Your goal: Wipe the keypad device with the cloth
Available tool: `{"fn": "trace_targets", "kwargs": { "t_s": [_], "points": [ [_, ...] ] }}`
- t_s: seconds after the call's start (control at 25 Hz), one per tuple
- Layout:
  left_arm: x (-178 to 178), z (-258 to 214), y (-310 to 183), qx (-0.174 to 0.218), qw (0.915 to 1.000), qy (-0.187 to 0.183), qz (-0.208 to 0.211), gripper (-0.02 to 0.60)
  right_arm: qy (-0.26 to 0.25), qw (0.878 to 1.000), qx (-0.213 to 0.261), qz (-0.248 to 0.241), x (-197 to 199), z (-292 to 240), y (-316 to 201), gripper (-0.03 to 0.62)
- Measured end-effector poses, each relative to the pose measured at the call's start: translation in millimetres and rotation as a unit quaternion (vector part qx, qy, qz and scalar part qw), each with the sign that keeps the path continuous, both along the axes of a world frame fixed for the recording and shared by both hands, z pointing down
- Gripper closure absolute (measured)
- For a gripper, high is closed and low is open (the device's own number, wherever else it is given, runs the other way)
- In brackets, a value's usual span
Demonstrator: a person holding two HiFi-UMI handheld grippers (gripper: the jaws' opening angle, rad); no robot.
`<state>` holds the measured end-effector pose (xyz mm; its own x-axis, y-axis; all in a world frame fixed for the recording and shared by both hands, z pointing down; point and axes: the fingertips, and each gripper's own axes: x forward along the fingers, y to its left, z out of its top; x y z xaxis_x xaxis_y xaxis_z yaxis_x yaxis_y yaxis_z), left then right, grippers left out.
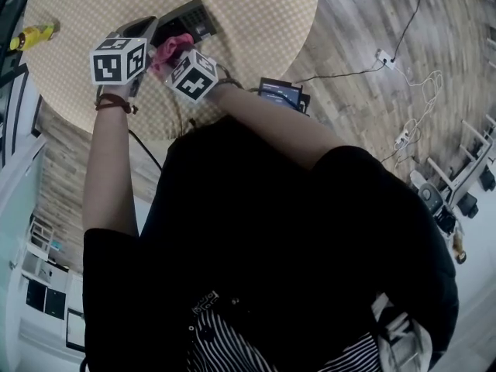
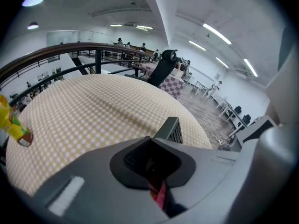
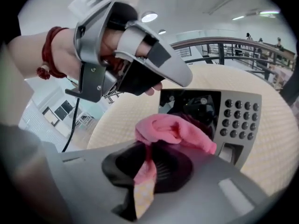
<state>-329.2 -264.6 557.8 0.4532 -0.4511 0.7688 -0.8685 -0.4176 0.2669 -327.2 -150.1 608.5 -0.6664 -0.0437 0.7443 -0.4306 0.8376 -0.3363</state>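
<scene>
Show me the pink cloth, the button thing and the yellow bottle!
pink cloth [image 3: 173,129], right gripper view, its bunched top.
keypad device [image 3: 240,113], right gripper view, its buttons.
yellow bottle [image 1: 31,35], head view, its middle.

- A round table [image 1: 256,22] with a pale checked cover is seen on a wood-plank floor [image 1: 356,138]
- A yellow bottle [image 1: 31,35] is found on the cover, close to the table's left edge
- A dark box with a lit screen [image 1: 280,94] is seen at the table's near rim
- A white power strip [image 1: 384,56] and loose cables [image 1: 422,111] are spread over the floor on the right
- A dark curved railing [image 2: 70,50] is seen beyond the table, with a black chair [image 2: 164,68] by it and strip lights [image 2: 217,33] overhead
</scene>
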Motion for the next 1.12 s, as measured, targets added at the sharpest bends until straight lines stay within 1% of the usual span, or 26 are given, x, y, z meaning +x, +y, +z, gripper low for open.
{"fn": "trace_targets", "kwargs": {
  "t_s": [0.08,0.2,0.28,0.36,0.44,0.52,0.6,0.68,0.8,0.88,0.92,1.04,1.08,1.12],
  "points": [
    [-2,-13,5,0.023,0.9991,0.023,-0.027,0.577,-0.004,1.000,0.003,-0.003,6,-9,5,0.548],
    [-6,-35,21,0.056,0.9957,0.042,-0.061,0.577,-0.018,1.000,-0.004,-0.005,19,-29,14,0.548],
    [-5,-46,38,0.068,0.9938,0.055,-0.070,0.577,-0.027,1.000,-0.006,0.003,33,-45,18,0.548],
    [-7,-55,56,0.076,0.9905,0.074,-0.088,0.577,-0.035,0.999,0.008,0.017,45,-62,14,0.549],
    [-13,-64,69,0.082,0.9834,0.104,-0.124,0.577,-0.048,0.998,0.030,0.036,51,-78,0,0.549],
    [-21,-72,80,0.094,0.9723,0.135,-0.166,0.577,-0.060,0.996,0.038,0.053,53,-90,-13,0.549],
    [-23,-79,102,0.101,0.9627,0.152,-0.200,0.577,-0.067,0.995,0.040,0.059,58,-103,-9,0.549],
    [-7,-88,126,0.106,0.9582,0.158,-0.214,0.577,-0.075,0.995,0.049,0.052,75,-120,5,0.549],
    [50,-109,156,0.121,0.9550,0.169,-0.212,0.577,-0.094,0.992,0.071,0.034,124,-153,34,0.549],
    [79,-118,168,0.133,0.9524,0.172,-0.214,0.577,-0.108,0.991,0.080,0.019,145,-167,51,0.549],
    [86,-120,171,0.139,0.9494,0.174,-0.222,0.577,-0.113,0.990,0.083,0.011,149,-171,56,0.549],
    [87,-125,174,0.151,0.9333,0.195,-0.260,0.577,-0.125,0.989,0.081,-0.014,145,-170,63,0.549],
    [86,-125,175,0.153,0.9302,0.200,-0.267,0.577,-0.127,0.988,0.080,-0.020,142,-169,66,0.549],
    [89,-126,179,0.154,0.9295,0.200,-0.269,0.577,-0.130,0.988,0.079,-0.026,144,-169,70,0.549]
  ]
}}
